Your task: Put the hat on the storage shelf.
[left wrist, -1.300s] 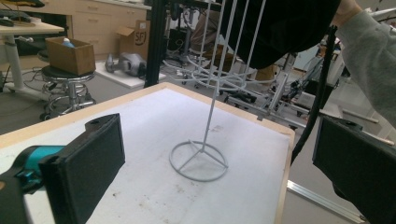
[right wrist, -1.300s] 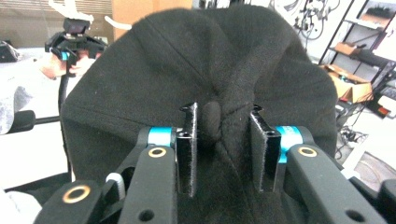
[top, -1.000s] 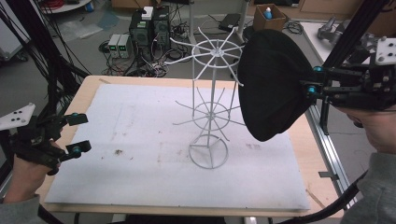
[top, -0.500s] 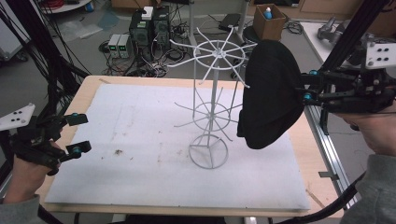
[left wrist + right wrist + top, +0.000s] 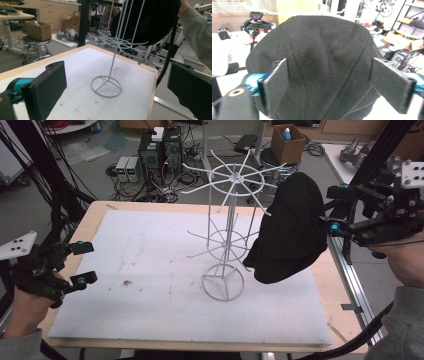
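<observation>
Black cap (image 5: 290, 227): hangs at the right side of the white wire rack (image 5: 230, 225), draped against the tips of the rack's upper spokes, above the table's right edge; whether a spoke actually carries it cannot be told.
Cap and right tool (image 5: 334, 207): the cap sits directly in front of the tool's tips. In the right gripper view the cap (image 5: 314, 67) bulges between the two jaws, which stand wide apart on either side of it; their pads do not press the cloth.
Right tool state: spread, gripping nothing that can be seen.
Left tool (image 5: 82, 264): held over the table's left edge, well apart from the rack and cap, jaws spread and empty; in the left gripper view the rack's ring base (image 5: 106, 86) and the cap (image 5: 150, 20) show between its jaws, farther off.
Table (image 5: 150, 320): a white mat covers a wooden top; the rack stands upright on its ring base right of centre.
Change from a second ago: the cap was then held out to the right of the rack, clear of the spokes, and has moved left and up to them; the left tool has stayed where it was.
</observation>
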`<state>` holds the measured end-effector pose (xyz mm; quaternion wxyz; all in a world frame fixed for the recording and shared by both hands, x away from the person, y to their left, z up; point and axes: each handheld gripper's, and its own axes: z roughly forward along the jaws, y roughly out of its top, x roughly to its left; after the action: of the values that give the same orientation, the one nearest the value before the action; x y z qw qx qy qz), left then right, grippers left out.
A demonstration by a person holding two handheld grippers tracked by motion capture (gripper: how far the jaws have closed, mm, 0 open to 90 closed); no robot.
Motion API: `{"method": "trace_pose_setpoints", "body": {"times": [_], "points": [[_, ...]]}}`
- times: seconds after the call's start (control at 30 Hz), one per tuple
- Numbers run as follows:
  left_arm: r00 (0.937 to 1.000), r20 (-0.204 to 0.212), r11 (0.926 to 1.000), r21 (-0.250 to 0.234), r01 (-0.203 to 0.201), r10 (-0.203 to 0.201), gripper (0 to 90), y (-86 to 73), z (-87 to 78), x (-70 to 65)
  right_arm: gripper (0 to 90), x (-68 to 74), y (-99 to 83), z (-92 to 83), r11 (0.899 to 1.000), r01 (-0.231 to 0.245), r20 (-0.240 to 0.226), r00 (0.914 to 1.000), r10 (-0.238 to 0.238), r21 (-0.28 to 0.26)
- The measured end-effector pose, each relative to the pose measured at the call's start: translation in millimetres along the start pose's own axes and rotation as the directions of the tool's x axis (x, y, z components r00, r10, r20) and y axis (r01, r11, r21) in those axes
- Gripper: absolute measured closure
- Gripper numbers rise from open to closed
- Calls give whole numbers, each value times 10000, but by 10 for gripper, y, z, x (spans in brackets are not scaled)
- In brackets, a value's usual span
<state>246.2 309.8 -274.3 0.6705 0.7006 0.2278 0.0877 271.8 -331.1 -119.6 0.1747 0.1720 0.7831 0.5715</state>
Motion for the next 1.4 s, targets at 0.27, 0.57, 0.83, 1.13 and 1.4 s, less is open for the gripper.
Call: {"method": "trace_pose_setpoints", "body": {"times": [0.27,0.57,0.83,1.13,1.4], "points": [[10000,-8,10000,-1,-8,8,26,3,-6,-2,109,2,-57,13,9997,15,171,9999,-11,-240],[9999,49,9999,-25,-137,137,26,23,-17,-37,109,89,-282,-4,9983,-31,575,9983,65,-589],[9997,93,9997,-2,-227,227,26,32,2,-75,109,195,-524,-146,9888,-111,1150,9930,284,-1486],[9989,298,9994,-31,-356,356,26,63,61,-118,109,308,-837,-170,9847,-269,1297,9903,497,-1720],[9982,502,9994,-123,-330,336,26,31,123,-236,109,396,-1024,-207,9826,-746,1355,9859,982,-1700]]}}
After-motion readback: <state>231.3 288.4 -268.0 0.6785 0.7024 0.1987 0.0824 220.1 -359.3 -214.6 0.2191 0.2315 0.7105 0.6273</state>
